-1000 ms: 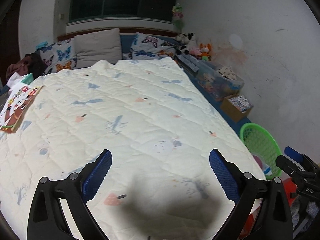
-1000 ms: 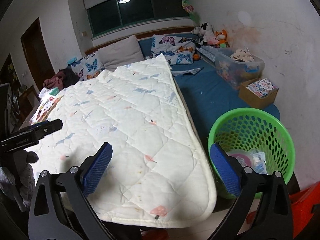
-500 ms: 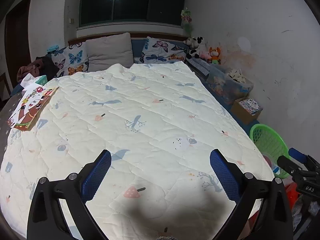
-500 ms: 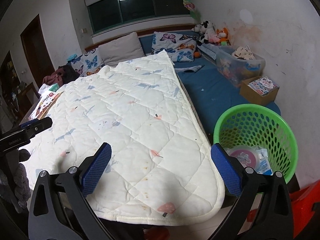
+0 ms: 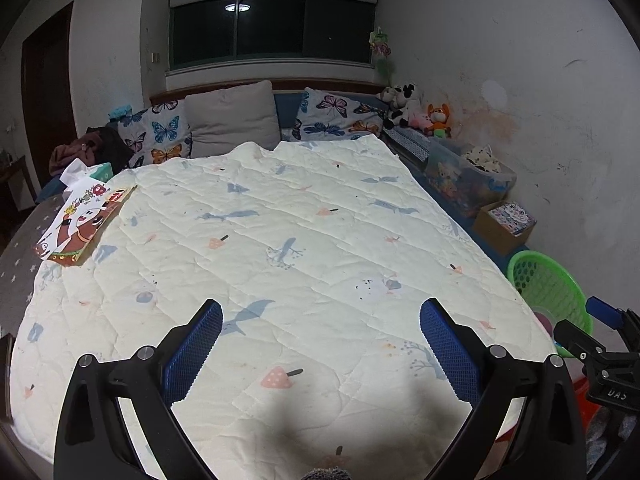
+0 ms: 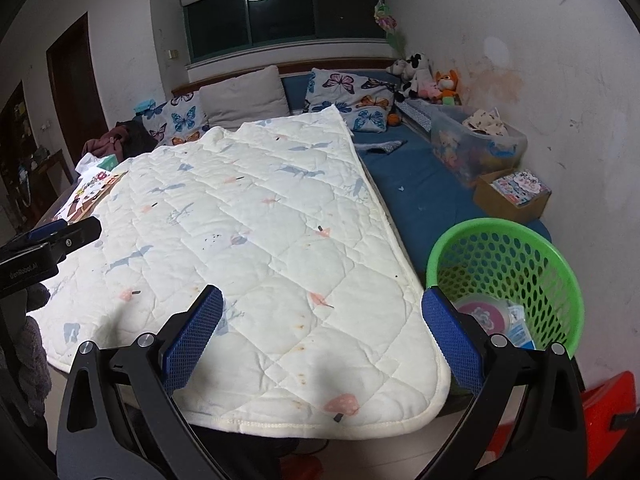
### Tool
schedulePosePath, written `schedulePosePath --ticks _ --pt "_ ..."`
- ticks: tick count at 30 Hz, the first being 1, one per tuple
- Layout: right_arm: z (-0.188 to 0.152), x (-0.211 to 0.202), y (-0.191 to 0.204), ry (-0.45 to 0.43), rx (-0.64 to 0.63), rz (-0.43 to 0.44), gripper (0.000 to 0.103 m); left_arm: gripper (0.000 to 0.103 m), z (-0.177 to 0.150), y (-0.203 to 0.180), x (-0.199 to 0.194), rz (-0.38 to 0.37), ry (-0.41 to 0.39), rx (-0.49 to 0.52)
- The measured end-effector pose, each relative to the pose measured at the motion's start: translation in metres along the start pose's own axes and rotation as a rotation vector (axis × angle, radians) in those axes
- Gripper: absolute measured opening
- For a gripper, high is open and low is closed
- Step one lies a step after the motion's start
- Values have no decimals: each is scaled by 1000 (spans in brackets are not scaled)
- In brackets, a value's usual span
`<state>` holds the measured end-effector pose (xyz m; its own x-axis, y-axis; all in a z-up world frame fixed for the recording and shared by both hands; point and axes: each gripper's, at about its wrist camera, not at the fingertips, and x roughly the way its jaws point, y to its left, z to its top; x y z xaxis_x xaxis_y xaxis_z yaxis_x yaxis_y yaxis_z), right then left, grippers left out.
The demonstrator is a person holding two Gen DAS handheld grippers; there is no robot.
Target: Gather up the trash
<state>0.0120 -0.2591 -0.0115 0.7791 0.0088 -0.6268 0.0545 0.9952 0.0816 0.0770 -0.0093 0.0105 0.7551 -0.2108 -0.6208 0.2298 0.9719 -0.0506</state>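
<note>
A green plastic basket (image 6: 516, 256) stands on the floor at the bed's right side, holding a round pink-and-white lid (image 6: 482, 316) and some wrappers (image 6: 518, 330). In the left wrist view the same basket (image 5: 548, 284) shows past the quilt's edge. My left gripper (image 5: 320, 346) hovers open over the near end of a cream quilt (image 5: 280, 248), with nothing between its fingers. My right gripper (image 6: 322, 334) is open too, above the quilt's near right corner (image 6: 280, 280), its right finger (image 6: 452, 344) in front of the basket. Each gripper shows in the other's view: the right one (image 5: 604, 344), the left one (image 6: 48, 240).
A picture book (image 5: 80, 220) and a tissue box (image 5: 100, 170) lie at the bed's left edge. Pillows (image 5: 232, 118), plush toys (image 5: 416, 112), a clear storage bin (image 6: 476, 144) and a cardboard box (image 6: 514, 192) line the back and right wall. A red object (image 6: 604, 404) sits on the floor.
Both grippers have pulled back and risen, so more of the bed and room shows. Both stay open and empty.
</note>
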Motion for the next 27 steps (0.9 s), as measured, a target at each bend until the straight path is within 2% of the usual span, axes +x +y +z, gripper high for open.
schedulePosePath --ticks 12,27 --pt "-5 1 10 1 -15 6 99 96 -4 -1 -3 35 -8 -2" --pt "-6 4 12 8 -15 -6 99 96 -6 -4 0 42 3 6"
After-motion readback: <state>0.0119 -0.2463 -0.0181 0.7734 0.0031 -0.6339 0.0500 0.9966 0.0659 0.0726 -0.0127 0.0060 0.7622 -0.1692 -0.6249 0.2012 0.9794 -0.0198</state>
